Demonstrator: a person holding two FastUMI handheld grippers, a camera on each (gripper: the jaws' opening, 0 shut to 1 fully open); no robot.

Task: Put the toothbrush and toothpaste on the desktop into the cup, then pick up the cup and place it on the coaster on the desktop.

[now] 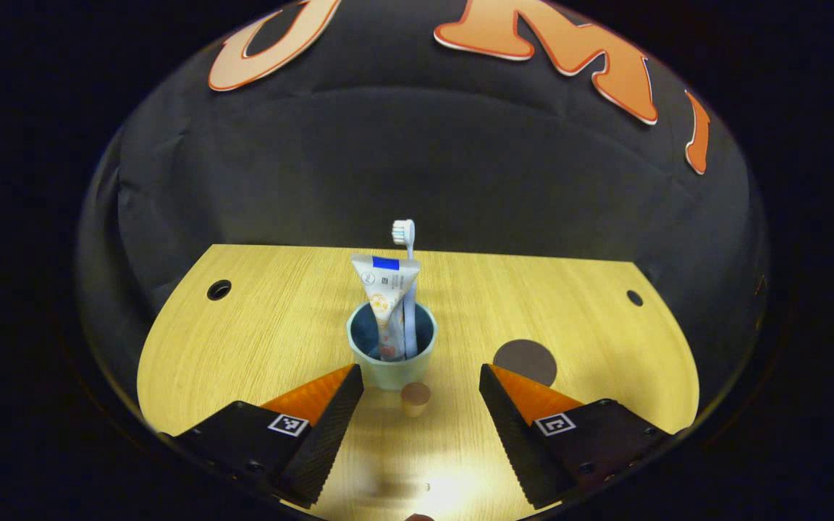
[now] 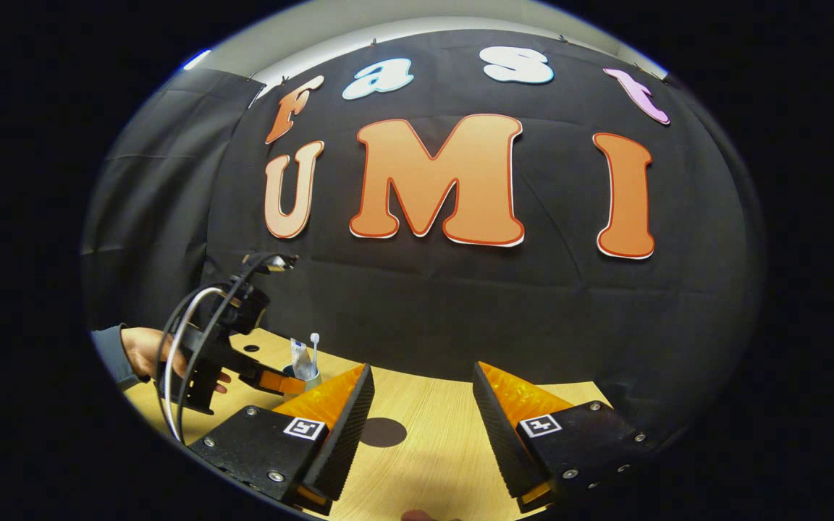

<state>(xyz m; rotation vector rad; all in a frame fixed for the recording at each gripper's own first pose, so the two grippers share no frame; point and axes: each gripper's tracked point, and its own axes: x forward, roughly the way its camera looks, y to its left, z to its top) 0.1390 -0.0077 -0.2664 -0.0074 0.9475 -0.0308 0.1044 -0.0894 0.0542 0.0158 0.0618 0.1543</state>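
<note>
we see the left gripper (image 1: 420, 394) with fingers released, spread just short of the cup (image 1: 392, 346) | toothbrush (image 1: 407, 282) and toothpaste (image 1: 384, 297) stand upright in the cup on the counter (image 1: 243, 340) | coaster (image 1: 525, 362) lies apart on the cup's right | small round cap (image 1: 415, 398) just before the cup | right gripper (image 2: 423, 401) fingers released over the counter, grasping nothing

Each claw (image 2: 420, 376) sits on a black, screw-studded mount (square coded tags); looping cables (image 2: 182, 340), grey sleeve (image 2: 107, 349).
</note>
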